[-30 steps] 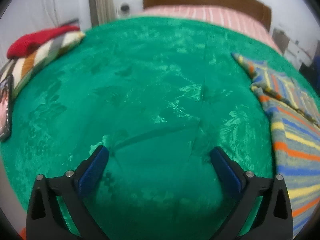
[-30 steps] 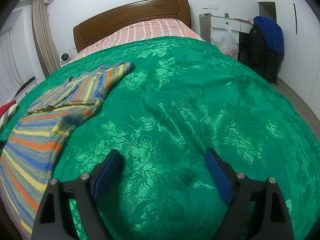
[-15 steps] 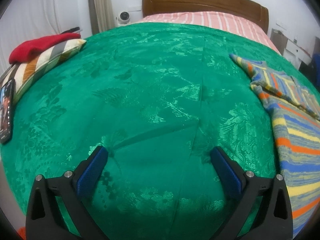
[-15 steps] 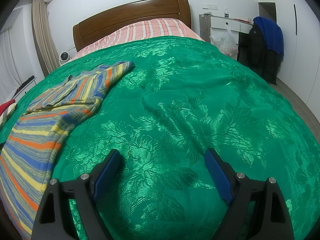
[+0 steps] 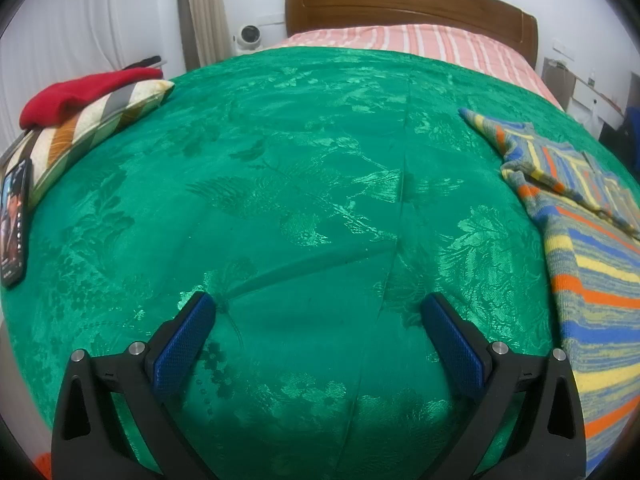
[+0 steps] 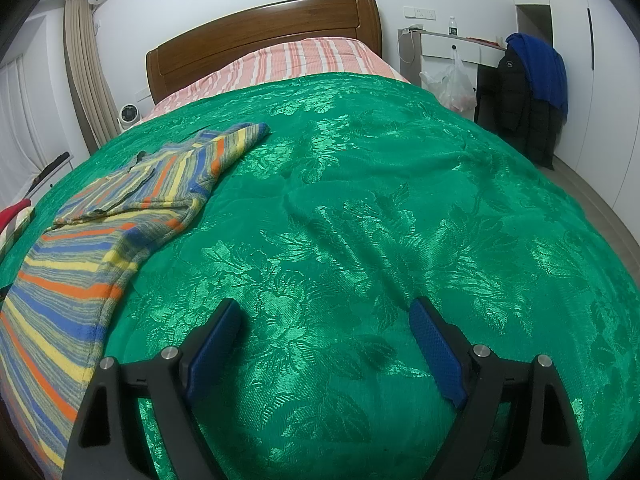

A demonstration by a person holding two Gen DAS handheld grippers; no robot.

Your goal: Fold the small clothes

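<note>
Both hand-held grippers, left and right, hover released over the green bedspread (barely shifted), so we haven't yet grasped the striped sweater.

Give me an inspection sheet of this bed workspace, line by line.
Surface: green bedspread, lightly creased.
Job's things: striped sweater lying spread out, one sleeve folded over.
Clutter: phone, striped cushion, red cloth on it.
Grippers: left hand-held gripper open, empty; right hand-held gripper open, empty.
Cables: one at the white desk.
Surroundings: headboard, jackets, plastic bag, small fan.
</note>
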